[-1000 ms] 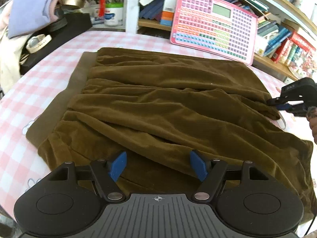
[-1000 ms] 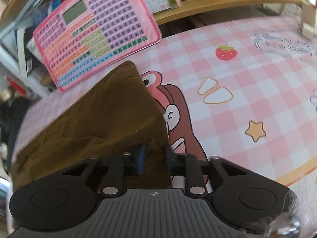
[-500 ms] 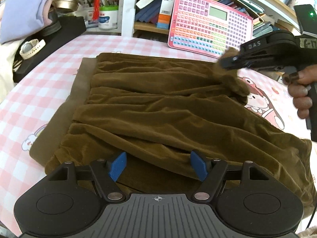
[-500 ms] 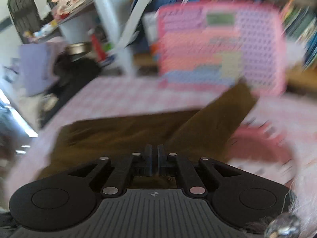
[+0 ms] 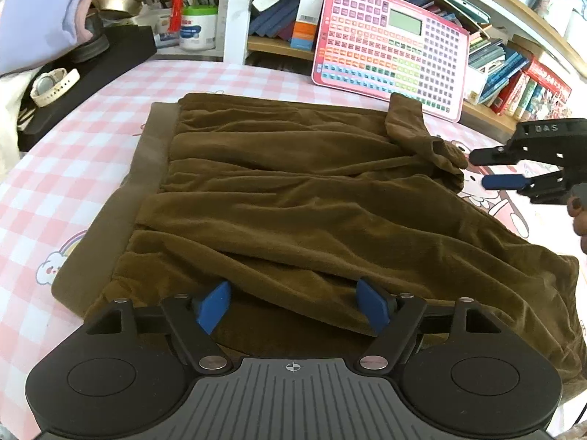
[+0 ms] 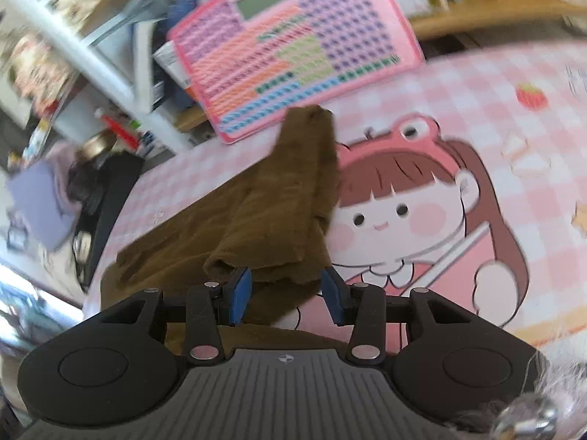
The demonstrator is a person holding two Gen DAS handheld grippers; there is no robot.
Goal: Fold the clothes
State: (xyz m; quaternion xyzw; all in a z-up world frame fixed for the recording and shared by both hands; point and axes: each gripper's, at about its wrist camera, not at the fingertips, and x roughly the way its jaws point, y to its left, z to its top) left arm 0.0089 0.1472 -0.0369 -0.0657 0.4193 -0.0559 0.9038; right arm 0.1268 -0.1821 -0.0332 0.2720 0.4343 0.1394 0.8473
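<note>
Ahead of the wide-spread left gripper (image 5: 293,306) the brown skirt (image 5: 293,198) lies across the bench (image 5: 91,139), its bunched corner just beyond the parted, empty right gripper (image 6: 290,295).

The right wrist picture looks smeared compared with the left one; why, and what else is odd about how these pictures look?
Right wrist view: motion blur smears the pink keyboard toy and shelves, though the brown skirt and blue fingers stay fairly crisp; glare whitens the lower left edge. Left wrist view: sharp and evenly lit, but the fisheye lens bends the checked tablecloth and bookshelves.
</note>
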